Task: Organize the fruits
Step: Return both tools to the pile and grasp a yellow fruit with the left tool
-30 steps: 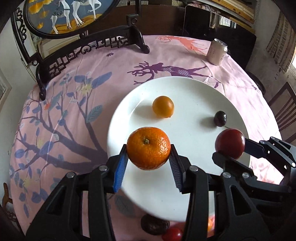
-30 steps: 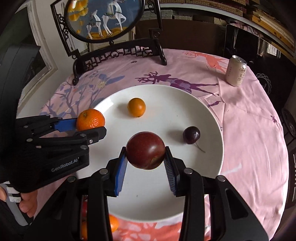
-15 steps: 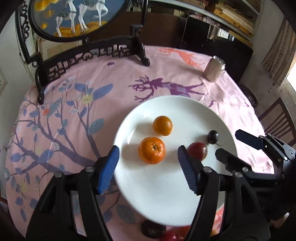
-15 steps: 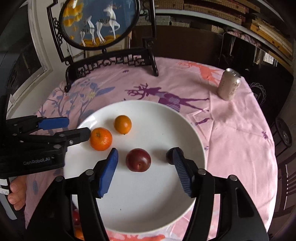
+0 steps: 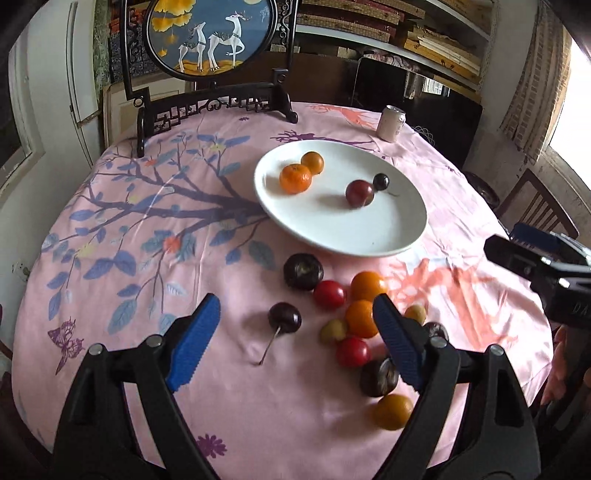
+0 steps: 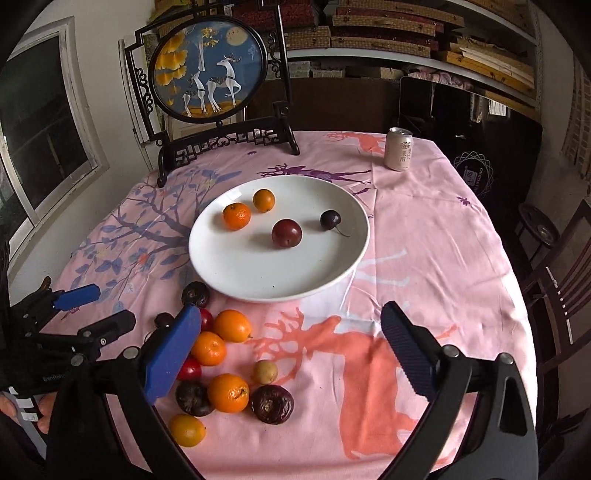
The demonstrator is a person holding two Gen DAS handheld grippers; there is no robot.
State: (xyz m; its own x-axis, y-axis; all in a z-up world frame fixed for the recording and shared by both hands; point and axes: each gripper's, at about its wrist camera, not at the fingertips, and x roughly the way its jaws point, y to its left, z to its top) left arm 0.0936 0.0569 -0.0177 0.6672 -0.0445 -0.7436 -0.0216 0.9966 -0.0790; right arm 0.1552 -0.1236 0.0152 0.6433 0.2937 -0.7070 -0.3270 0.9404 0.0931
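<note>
A white plate (image 5: 369, 236) (image 6: 258, 280) holds a mandarin (image 5: 294, 178) (image 6: 236, 216), a small orange (image 5: 312, 162) (image 6: 263, 200), a red plum (image 5: 359, 192) (image 6: 286, 232) and a dark cherry (image 5: 381, 181) (image 6: 330, 220). Several loose fruits lie on the cloth in front of the plate: oranges (image 5: 368, 285) (image 6: 232, 325), red tomatoes (image 5: 329, 294), dark passion fruits (image 5: 303, 271) (image 6: 272, 403), a cherry (image 5: 284, 316). My left gripper (image 5: 295, 339) is open and empty above the loose fruit. My right gripper (image 6: 291, 350) is open and empty, near the pile.
A drink can (image 5: 391, 123) (image 6: 399, 148) stands at the far right of the round table. A framed deer screen on a dark stand (image 5: 212, 35) (image 6: 210, 66) stands at the back. A wooden chair (image 6: 554, 280) is at the right.
Both grippers let go of their fruit, the mandarin and the plum, onto the plate and pulled back toward me. The loose fruit pile has come into view.
</note>
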